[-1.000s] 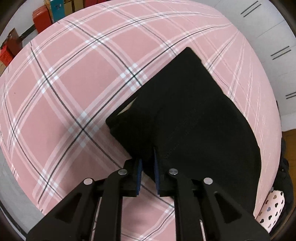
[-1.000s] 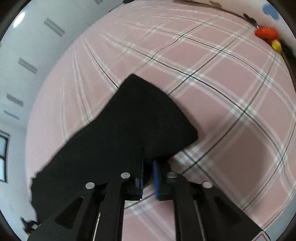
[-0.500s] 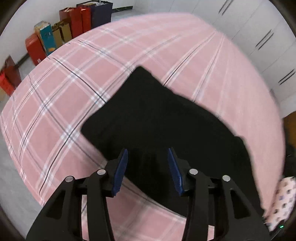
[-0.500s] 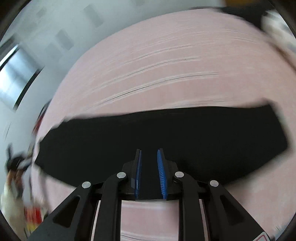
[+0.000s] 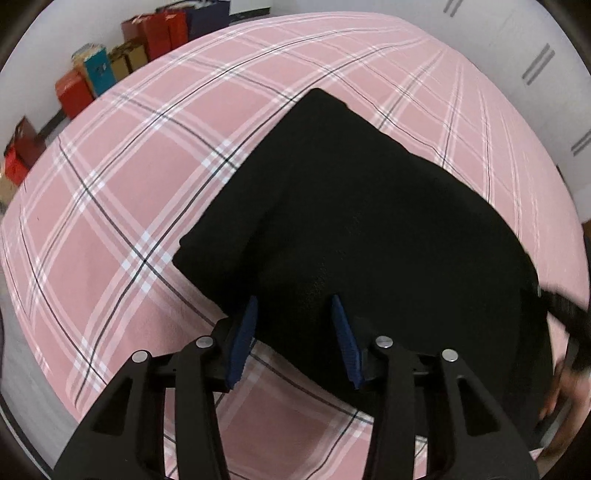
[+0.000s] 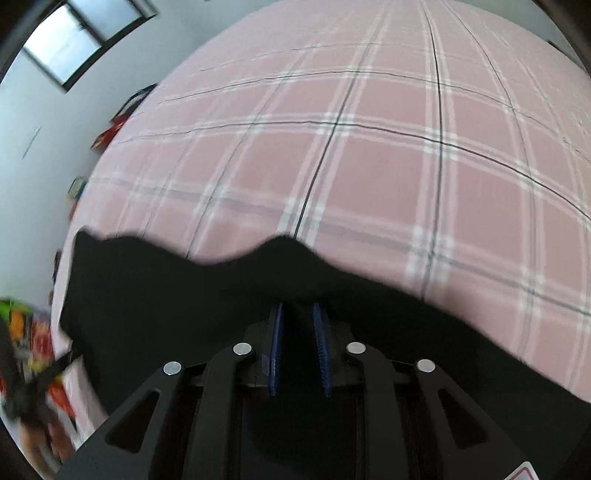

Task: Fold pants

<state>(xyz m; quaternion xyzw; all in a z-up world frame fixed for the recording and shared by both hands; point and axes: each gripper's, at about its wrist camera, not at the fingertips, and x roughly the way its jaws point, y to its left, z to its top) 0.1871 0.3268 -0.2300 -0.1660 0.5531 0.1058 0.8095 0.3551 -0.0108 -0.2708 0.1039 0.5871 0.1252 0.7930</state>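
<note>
The black pants (image 5: 362,236) lie on the pink plaid bed (image 5: 129,192), already doubled into a thick slab with 1 blunt folded corner pointing toward the gift bags (image 5: 122,66) along the wall. The left gripper (image 5: 295,332) hangs over the near edge of that slab with its blue pads spread wide and nothing between them; the cloth lies beneath the gap, not pinched. The right gripper (image 6: 298,345) has its pads drawn close together with dark fabric in the narrow slot, so it looks to be holding a raised ridge of the pants (image 6: 295,266), though blur makes the contact hard to confirm. This cloth reads as soft, matte and fairly heavy for its size: it sags and ripples along its free edge instead of holding a line, and I'd expect it to drape rather than slip. I'd take it at the corners or along a folded edge, through all layers, since a grab in the middle would only lift 1 layer and spoil the stack. The left view gives the whole folded shape and its layered near corner, which the right view cannot show. The right view shows the wavy lifted hem, a window (image 6: 81,33) and colourful clutter at the bed's far side, and it is smeared with motion.
</note>
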